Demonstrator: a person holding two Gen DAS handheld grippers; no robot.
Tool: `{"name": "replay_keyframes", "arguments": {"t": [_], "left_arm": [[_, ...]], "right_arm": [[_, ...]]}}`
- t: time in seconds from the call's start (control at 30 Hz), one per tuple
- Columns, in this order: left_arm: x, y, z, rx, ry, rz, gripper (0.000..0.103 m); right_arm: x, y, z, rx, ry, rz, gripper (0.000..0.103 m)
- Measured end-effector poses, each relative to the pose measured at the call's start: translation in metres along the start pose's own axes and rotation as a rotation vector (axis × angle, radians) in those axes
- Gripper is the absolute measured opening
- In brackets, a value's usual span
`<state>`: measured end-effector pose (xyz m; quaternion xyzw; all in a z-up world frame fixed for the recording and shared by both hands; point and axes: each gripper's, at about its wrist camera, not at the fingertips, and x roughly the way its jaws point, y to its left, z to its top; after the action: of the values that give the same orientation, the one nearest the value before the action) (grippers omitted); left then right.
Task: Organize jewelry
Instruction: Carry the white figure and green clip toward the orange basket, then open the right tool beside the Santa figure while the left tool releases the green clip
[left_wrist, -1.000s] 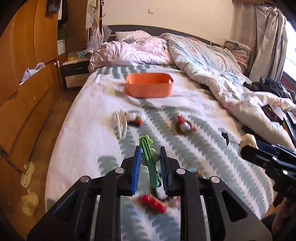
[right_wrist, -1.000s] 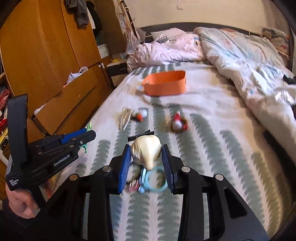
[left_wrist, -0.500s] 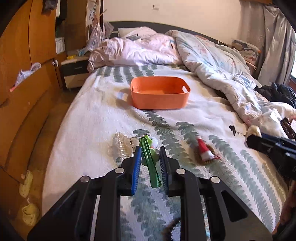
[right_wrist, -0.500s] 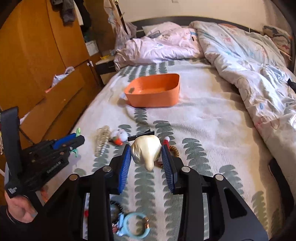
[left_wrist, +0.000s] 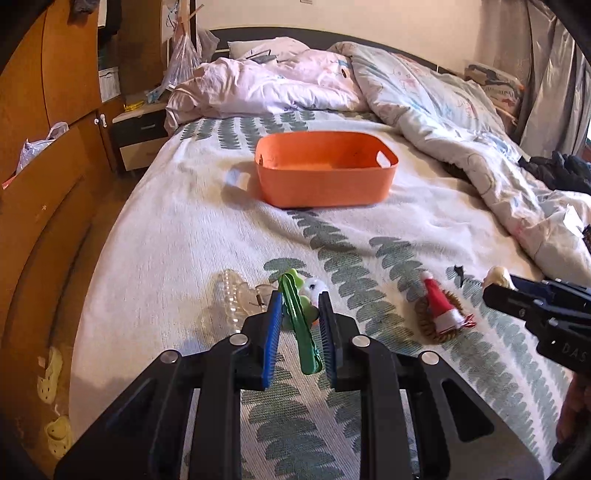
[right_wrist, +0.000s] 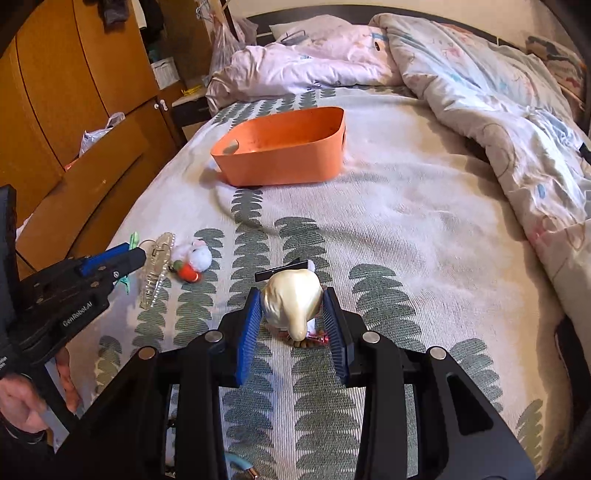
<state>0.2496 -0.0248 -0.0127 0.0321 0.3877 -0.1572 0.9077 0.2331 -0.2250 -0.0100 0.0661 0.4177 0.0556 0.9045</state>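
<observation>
The bed (left_wrist: 177, 229) carried an orange basket (left_wrist: 325, 181) near its middle, with a rumpled quilt (right_wrist: 498, 110) along the right side. The left gripper (left_wrist: 298, 310) was clamped on a green hair clip (left_wrist: 300, 332), held above the bedspread. The right gripper (right_wrist: 291, 306) was clamped on a cream bow clip (right_wrist: 291, 299). On the bedspread lay a clear claw clip (left_wrist: 236, 299), a white pompom tie (right_wrist: 194, 256) and a red Santa-hat tie (left_wrist: 443, 306), well short of the basket.
</observation>
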Motion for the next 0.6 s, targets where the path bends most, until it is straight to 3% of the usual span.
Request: {"name": "replay_keyframes", "arguments": {"t": [0.6], "left_arm": [[0.006,0.007,0.000,-0.014,-0.003,0.030,0.027]], "right_arm": [[0.011,-0.008,0.001,0.010,0.018,-0.018,0.037]]}}
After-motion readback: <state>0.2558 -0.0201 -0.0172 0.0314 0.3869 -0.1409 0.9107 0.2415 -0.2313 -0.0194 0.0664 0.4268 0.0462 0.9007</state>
